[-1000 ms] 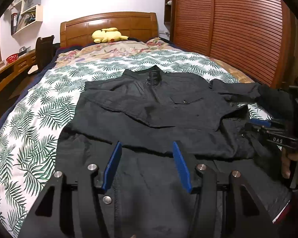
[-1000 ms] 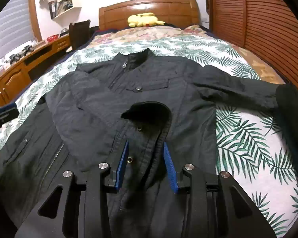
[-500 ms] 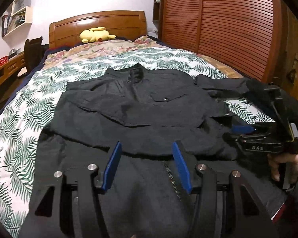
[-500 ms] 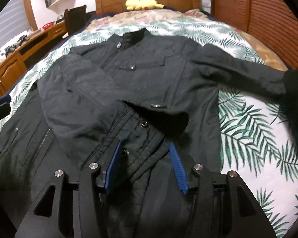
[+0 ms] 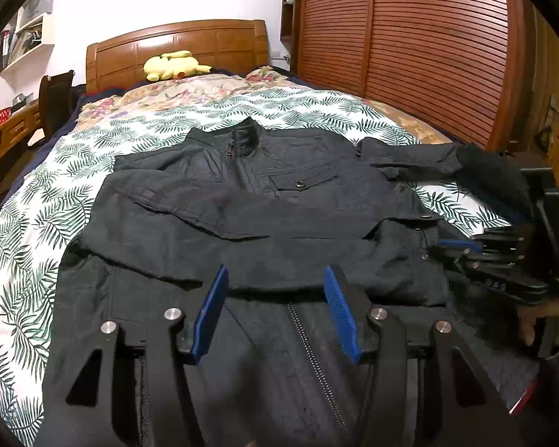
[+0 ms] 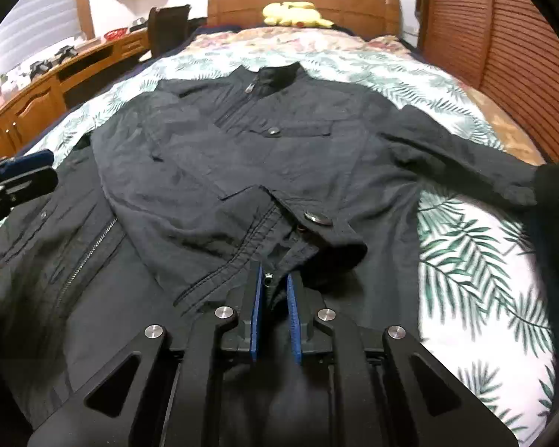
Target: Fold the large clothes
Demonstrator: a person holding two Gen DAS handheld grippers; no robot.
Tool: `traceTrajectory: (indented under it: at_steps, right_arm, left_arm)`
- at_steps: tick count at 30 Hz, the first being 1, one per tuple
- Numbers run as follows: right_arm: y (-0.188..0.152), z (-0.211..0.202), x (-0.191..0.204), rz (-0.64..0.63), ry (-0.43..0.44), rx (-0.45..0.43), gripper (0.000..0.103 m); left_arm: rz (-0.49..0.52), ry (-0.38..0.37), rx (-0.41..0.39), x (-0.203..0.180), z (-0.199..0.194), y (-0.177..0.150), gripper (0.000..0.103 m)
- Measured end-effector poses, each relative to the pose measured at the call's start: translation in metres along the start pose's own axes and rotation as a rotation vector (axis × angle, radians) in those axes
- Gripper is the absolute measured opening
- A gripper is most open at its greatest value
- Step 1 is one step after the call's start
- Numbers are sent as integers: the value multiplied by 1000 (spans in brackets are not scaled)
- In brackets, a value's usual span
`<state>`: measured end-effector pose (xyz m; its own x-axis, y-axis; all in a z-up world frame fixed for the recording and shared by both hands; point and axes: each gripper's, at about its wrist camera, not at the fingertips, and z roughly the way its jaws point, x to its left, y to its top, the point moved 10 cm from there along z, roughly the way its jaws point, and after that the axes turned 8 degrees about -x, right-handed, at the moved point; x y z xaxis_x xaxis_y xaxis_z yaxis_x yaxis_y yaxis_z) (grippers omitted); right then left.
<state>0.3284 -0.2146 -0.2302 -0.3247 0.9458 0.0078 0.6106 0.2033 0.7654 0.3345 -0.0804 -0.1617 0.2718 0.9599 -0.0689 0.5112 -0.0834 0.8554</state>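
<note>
Jacket (image 5: 242, 223): black, spread on leaf-print bedspread (image 5: 26, 246) — one sleeve folded across.
Right gripper (image 6: 274, 290): clenched on folded sleeve's cuff.
Left gripper (image 5: 275, 290): released — above jacket's front.

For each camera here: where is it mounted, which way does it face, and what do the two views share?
Left wrist: on the left gripper, facing the headboard over the black jacket; jaws apart; right gripper visible.
Right wrist: on the right gripper, same heading; jaws shut on the jacket's hem; left gripper visible.
Shared: jacket, bedspread, yellow plush.
</note>
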Motion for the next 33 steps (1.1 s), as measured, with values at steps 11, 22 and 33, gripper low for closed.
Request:
traceTrajectory:
  at_steps: [11, 22, 33]
  right_arm:
    - [9, -14, -3, -9, 1, -35, 2]
    - [29, -11, 0, -25, -21, -108, 35]
    - [1, 31, 13, -69, 5, 31, 36]
  left_arm:
    - [0, 2, -9, -1, 1, 2, 53]
    - [5, 8, -18, 0, -1, 4, 53]
    - [6, 15, -28, 0, -2, 6, 53]
